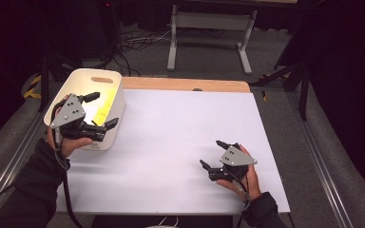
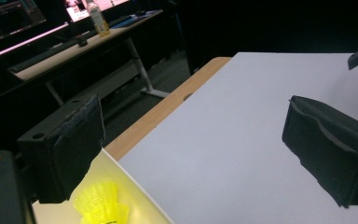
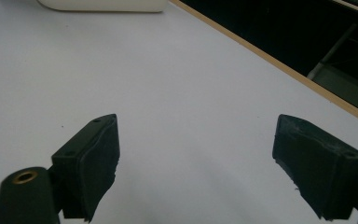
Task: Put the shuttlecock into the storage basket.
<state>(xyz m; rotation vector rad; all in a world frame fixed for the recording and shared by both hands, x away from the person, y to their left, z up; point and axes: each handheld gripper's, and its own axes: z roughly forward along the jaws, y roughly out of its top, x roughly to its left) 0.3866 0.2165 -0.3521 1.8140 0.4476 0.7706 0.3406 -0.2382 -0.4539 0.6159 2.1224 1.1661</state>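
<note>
Two hand-held grippers (image 1: 102,110) (image 1: 212,153) gaping, empty; white table (image 1: 171,137), wood edge, dark room.

Overhead plus two tongs-mounted close-ups

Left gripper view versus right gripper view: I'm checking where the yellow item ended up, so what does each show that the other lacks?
The left gripper view alone shows the yellow shuttlecock lying in the white bin beneath the left tongs, plus a desk with a bottle beyond. The right gripper view alone shows the bin's outer wall far off. Both share the white table top, its wooden edge, and open, empty jaws.
</note>
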